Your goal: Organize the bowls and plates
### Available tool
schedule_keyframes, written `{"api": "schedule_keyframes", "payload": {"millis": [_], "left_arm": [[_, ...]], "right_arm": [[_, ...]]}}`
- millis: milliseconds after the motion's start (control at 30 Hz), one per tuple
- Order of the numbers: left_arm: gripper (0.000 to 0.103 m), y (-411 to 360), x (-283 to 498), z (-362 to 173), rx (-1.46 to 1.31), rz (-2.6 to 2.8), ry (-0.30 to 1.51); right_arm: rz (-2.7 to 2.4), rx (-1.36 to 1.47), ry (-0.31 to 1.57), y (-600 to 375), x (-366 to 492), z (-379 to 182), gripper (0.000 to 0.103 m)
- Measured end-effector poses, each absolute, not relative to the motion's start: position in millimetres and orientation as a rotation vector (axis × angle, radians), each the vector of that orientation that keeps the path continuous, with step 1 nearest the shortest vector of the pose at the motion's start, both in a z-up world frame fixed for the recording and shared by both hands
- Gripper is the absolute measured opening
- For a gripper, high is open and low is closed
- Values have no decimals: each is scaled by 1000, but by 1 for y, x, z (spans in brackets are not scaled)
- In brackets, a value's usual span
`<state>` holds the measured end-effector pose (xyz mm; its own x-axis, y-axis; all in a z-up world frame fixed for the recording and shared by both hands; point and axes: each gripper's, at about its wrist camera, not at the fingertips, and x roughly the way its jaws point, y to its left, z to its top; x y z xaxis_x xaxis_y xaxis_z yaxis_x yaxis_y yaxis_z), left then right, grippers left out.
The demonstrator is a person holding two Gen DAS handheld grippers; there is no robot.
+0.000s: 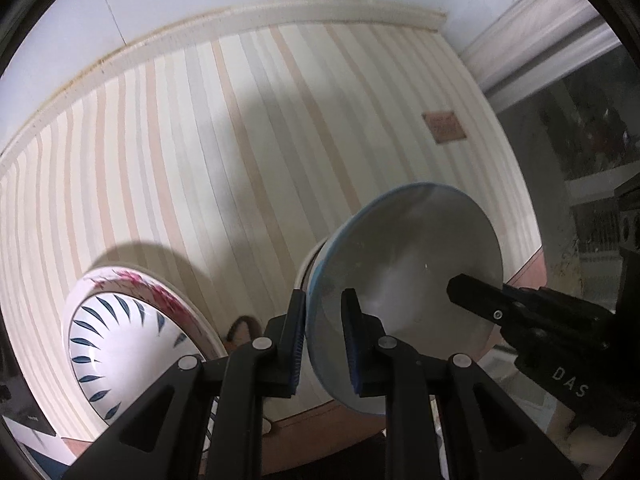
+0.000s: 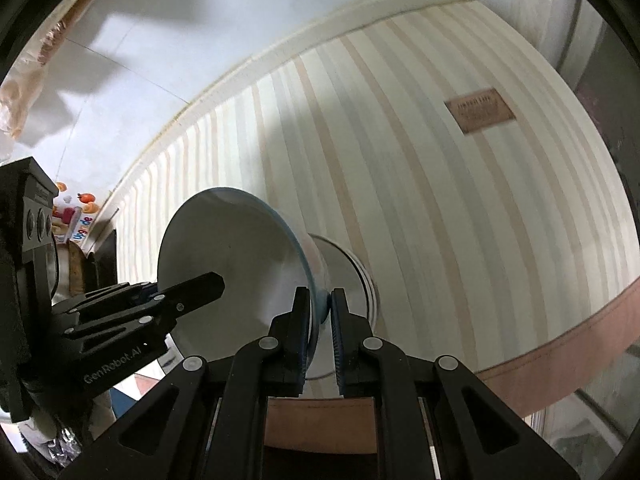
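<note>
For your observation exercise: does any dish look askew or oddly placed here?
Yes. The pale blue-rimmed bowl is tipped steeply on edge, both grippers pinching opposite rims; the blue-leaf patterned bowl sits stacked in a pink-flowered plate.

We've open striped tablecloth (image 1: 240, 140) ahead to the wall trim (image 1: 280, 12). Patterned bowl (image 1: 120, 340) blocks low left; brown label (image 1: 444, 126) lies flat far right.

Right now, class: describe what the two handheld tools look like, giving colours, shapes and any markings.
Both are matte black plastic. The left tool and right tool have angular linkage arms with silver rivets and ribbed blue pads on flat fingers. White lettering marks their sides: "GenRobot.AI" on the left one, "DAS" on the right one.
</note>
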<state>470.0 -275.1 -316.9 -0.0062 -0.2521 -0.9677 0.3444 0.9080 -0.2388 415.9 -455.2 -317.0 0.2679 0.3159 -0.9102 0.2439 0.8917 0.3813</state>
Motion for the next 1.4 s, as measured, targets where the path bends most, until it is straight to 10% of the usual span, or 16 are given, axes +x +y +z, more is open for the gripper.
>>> {"api": "schedule_keyframes", "payload": {"millis": [1400], "left_arm": [[16,-289,460,-345,192,-404,1545]], "right_arm": [[-4,481,1425,-457,425,-355,16]]}}
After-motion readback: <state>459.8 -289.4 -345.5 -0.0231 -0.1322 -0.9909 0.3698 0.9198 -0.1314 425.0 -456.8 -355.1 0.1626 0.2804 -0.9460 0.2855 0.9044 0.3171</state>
